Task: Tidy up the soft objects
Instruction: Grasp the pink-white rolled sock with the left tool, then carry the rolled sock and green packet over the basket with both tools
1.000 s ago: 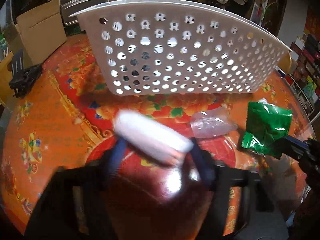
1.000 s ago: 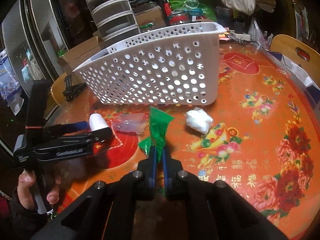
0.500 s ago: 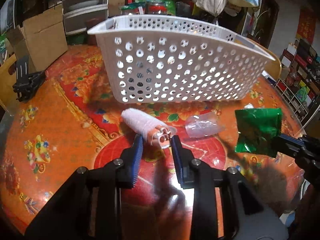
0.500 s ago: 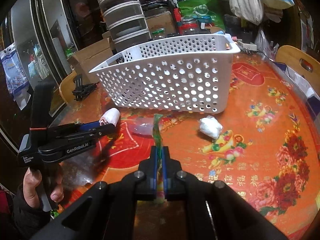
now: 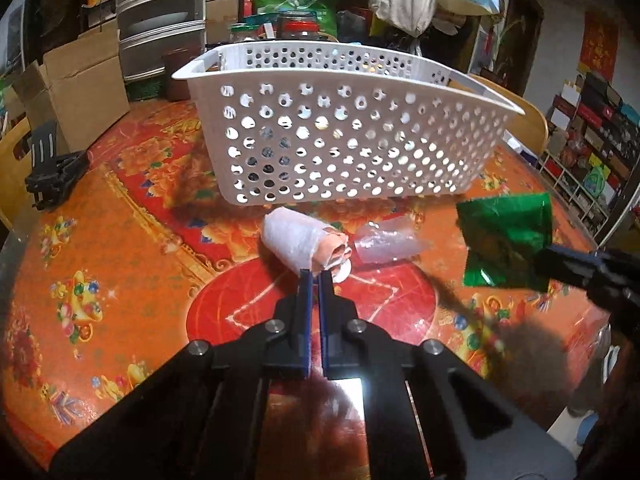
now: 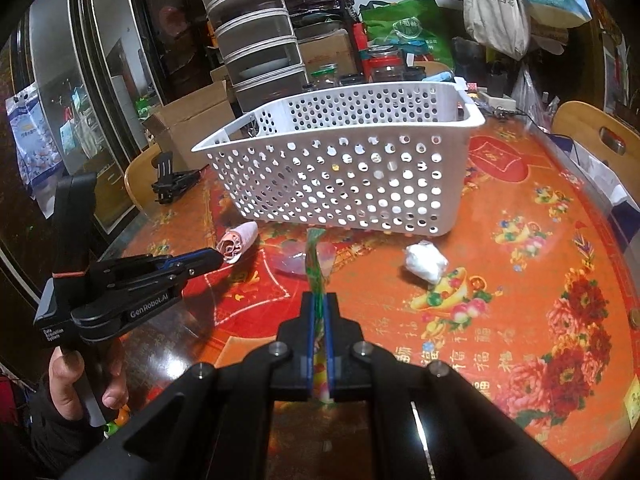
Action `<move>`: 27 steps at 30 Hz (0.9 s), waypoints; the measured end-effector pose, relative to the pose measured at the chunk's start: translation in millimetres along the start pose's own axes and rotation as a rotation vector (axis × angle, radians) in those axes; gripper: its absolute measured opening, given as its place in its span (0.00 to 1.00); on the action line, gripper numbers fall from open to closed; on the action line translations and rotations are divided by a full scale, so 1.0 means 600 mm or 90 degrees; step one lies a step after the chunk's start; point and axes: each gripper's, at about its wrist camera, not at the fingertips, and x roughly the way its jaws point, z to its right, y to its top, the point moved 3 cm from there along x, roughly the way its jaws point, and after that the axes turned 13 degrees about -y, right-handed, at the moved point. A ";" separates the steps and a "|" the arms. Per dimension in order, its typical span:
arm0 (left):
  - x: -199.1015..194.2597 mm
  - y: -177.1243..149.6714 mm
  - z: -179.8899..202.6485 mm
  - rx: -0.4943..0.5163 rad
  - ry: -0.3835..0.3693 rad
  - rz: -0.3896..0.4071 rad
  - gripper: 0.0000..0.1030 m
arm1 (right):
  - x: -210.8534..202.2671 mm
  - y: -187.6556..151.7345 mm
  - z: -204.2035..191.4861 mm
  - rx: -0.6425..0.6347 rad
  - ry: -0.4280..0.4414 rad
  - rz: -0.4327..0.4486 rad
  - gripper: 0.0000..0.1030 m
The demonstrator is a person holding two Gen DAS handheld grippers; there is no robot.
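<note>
left wrist view: left tool (image 5: pixel 315 276) pinched on the edge of a white-and-pink rolled cloth (image 5: pixel 301 240), before the white basket (image 5: pixel 344 136).
right tool (image 6: pixel 319 308) clamps a green packet (image 5: pixel 505 240) (held above the tabletop (image 6: pixel 520 288)); a clear wrapper (image 5: pixel 386 240) and a white wad (image 6: pixel 425 261) lie nearby.

My left tongs (image 6: pixel 218 261) read "GenRobot.AI" along the side, with a small label starting "Data" nearer the handle. On the table (image 6: pixel 520 280), just right of my right tongs (image 6: pixel 318 300), repeated 福 characters run in yellow.
</note>
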 end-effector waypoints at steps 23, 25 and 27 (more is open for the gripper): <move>0.105 0.033 -0.019 -0.039 0.046 -0.066 0.40 | -0.005 -0.008 0.044 0.034 0.015 0.005 0.03; 0.106 0.034 -0.019 -0.042 0.042 -0.066 0.34 | -0.005 -0.009 0.046 0.035 0.016 0.005 0.03; 0.105 0.032 -0.016 -0.038 0.048 -0.059 0.32 | -0.005 -0.009 0.046 0.035 0.016 0.005 0.03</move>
